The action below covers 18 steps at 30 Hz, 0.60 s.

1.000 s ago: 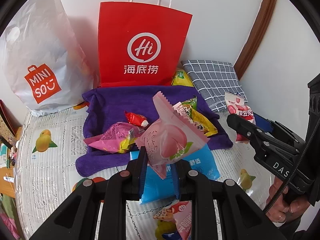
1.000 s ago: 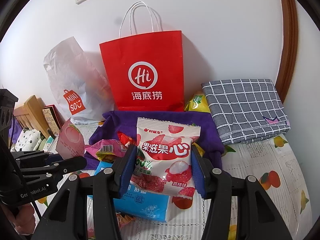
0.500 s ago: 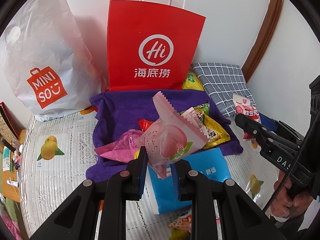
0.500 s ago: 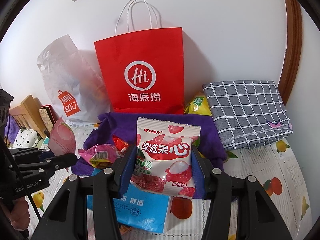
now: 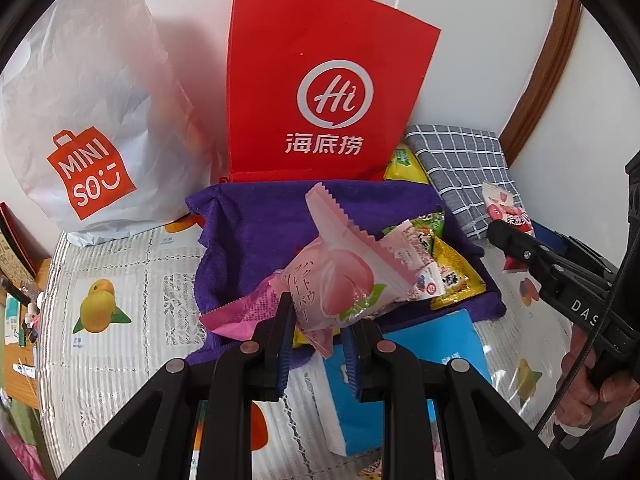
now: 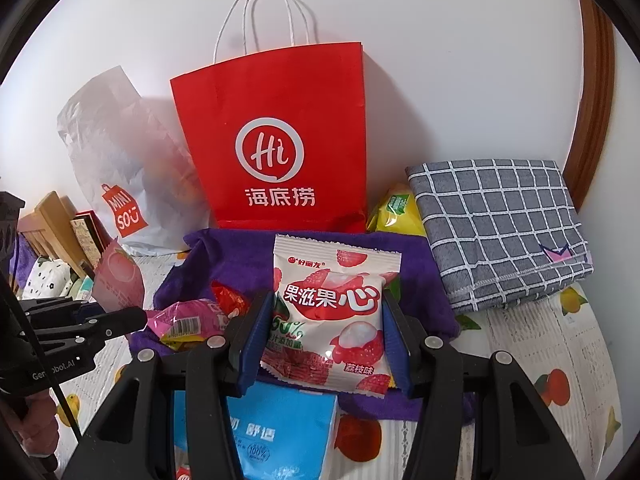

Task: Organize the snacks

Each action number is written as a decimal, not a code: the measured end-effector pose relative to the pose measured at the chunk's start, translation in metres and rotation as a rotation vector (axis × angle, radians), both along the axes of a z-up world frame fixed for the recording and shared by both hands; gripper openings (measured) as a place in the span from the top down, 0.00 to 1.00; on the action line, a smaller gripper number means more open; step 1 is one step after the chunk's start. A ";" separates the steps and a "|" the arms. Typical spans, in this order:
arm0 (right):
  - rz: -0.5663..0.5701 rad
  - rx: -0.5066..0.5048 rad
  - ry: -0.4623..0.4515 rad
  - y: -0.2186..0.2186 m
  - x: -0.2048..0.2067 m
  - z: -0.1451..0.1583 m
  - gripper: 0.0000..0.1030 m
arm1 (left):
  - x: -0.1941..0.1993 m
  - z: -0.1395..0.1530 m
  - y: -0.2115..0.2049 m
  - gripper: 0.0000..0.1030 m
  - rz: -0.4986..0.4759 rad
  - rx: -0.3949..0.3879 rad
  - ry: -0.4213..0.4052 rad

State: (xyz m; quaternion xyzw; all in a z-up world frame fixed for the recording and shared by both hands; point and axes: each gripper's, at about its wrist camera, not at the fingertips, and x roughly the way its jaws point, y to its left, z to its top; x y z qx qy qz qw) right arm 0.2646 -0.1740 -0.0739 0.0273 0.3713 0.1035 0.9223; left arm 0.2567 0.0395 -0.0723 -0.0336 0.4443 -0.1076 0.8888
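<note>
Left gripper clenched on pink peach packet, held above purple towel; right gripper clamped on lychee gummy packet, upright over the same towel; red paper bag stands behind, the likely drop; carry each packet clear over the rim before releasing; avoid crushing; keep the two hands apart

Two gripper-mounted cameras, both tilted down at the snack pile
Each looks close along its own fingers toward the wall; both share the red paper bag and purple towel.
</note>
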 end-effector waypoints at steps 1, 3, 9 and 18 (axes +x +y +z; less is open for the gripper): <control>0.002 -0.001 0.001 0.000 0.002 -0.001 0.50 | 0.001 -0.001 0.000 0.79 0.002 -0.001 0.002; 0.003 -0.003 0.005 0.000 0.006 -0.003 0.50 | 0.005 -0.002 0.001 0.79 0.005 -0.002 0.006; 0.016 0.001 0.022 0.002 0.017 -0.013 0.50 | 0.017 -0.006 -0.002 0.79 -0.001 0.011 0.011; 0.049 -0.029 0.046 0.012 0.030 -0.031 0.49 | 0.037 -0.017 -0.012 0.79 -0.025 0.000 0.022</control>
